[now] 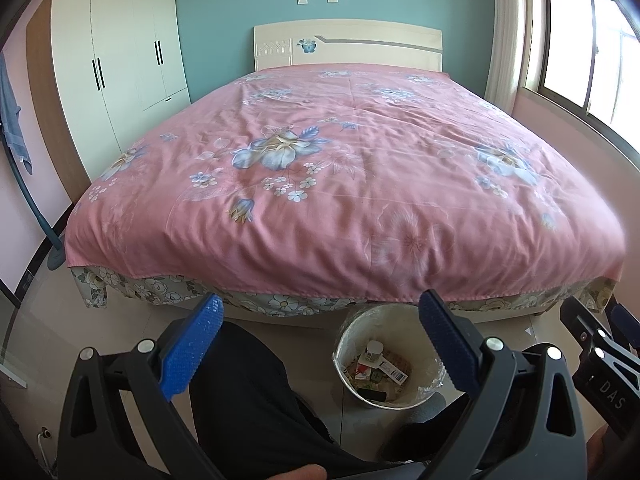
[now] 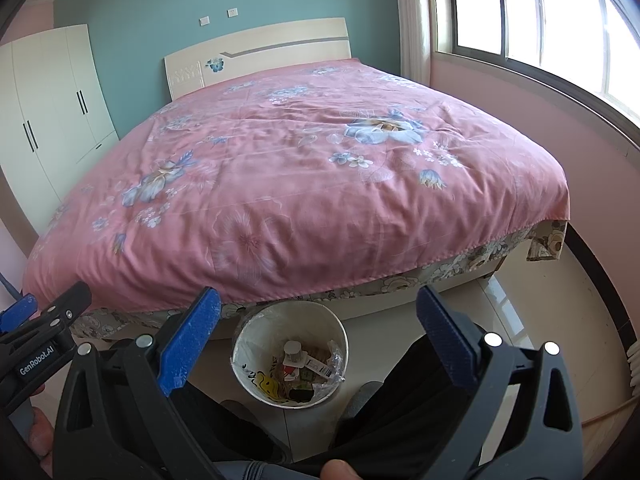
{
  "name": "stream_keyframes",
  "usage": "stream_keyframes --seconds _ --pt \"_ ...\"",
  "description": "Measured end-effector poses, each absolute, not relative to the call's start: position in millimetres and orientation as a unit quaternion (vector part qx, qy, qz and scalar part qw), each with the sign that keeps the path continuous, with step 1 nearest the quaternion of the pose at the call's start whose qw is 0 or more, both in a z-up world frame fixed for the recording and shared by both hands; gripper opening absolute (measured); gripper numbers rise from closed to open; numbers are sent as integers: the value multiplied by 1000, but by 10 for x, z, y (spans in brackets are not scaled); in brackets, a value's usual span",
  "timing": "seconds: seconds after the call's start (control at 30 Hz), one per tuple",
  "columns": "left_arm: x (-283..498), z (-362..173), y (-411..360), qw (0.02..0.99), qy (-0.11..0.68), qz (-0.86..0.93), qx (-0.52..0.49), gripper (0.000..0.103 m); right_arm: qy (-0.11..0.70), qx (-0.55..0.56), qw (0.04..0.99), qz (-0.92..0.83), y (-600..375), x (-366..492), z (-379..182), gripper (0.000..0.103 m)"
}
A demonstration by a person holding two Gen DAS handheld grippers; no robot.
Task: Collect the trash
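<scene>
Blue-padded jaws gape wide on both the left gripper and the right gripper, nothing held. Lower centre of each frame, the trash bin sits on the floor at the bed's foot, scraps inside; pink bedspread fills the middle.

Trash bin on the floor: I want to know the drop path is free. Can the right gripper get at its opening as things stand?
Probably yes. The trash bin stands open-topped on the floor just ahead of the right gripper, whose jaws are open and empty; nothing covers its mouth.
</scene>
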State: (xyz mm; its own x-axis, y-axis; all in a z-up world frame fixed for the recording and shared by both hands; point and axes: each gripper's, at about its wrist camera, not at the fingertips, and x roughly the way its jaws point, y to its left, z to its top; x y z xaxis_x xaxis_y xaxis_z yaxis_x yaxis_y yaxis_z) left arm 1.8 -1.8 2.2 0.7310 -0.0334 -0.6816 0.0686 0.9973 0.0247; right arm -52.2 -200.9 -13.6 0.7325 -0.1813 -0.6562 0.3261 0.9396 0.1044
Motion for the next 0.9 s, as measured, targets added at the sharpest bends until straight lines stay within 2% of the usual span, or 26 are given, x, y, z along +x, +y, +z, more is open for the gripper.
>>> stream_keyframes --seconds 0.9 --pt "1 24 10 932 360 -19 34 99 342 106 924 -134 -1989 -523 -172 96"
